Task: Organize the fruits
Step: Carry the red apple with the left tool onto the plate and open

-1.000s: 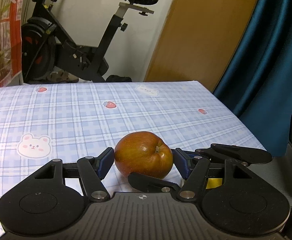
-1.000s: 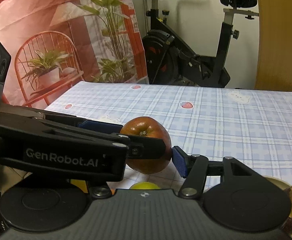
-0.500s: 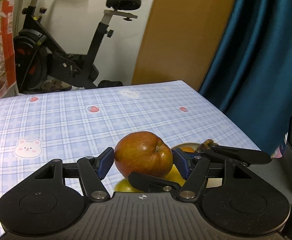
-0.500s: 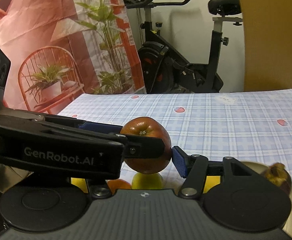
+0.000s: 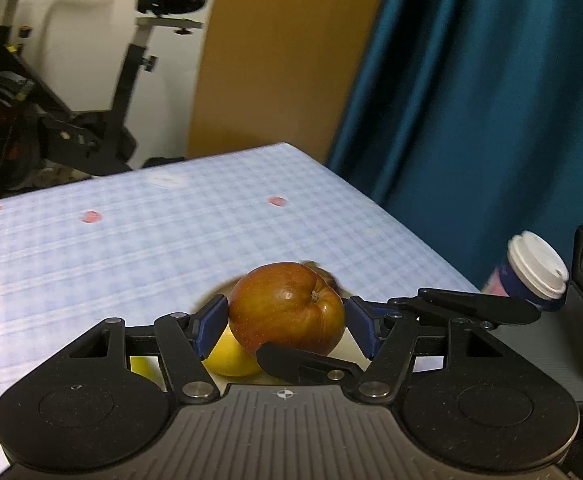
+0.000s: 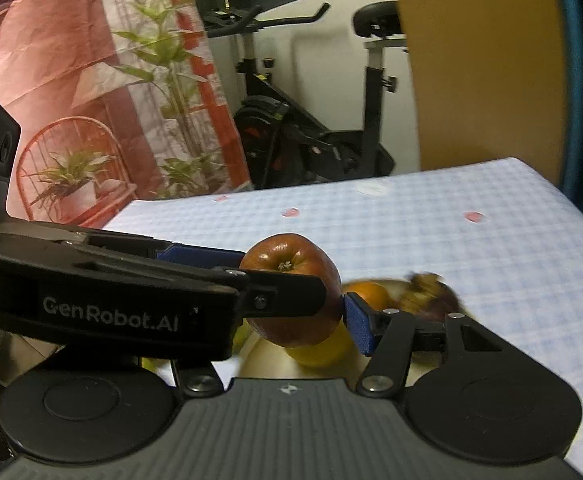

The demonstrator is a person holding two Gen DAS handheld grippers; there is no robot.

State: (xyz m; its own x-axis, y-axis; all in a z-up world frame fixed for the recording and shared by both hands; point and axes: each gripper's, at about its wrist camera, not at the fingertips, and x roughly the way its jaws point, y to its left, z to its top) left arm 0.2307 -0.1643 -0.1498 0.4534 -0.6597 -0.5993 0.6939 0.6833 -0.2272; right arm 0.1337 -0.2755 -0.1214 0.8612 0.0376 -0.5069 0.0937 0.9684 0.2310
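Observation:
A red-brown apple sits between the blue pads of both grippers, held above the table. My left gripper is shut on it from the sides. My right gripper is shut on the same apple, with the left gripper's finger crossing in front of it. Below the apple lies a pale plate with a yellow fruit, an orange and a dark brownish fruit. The plate's far rim is blurred.
The table has a blue checked cloth with its right edge near a teal curtain. A cup with a white lid stands at the right. An exercise bike stands behind the table.
Both grippers have carried the apple to the right over the table. The plate with the other fruits has come into view under the apple, and the lidded cup has appeared at the right.

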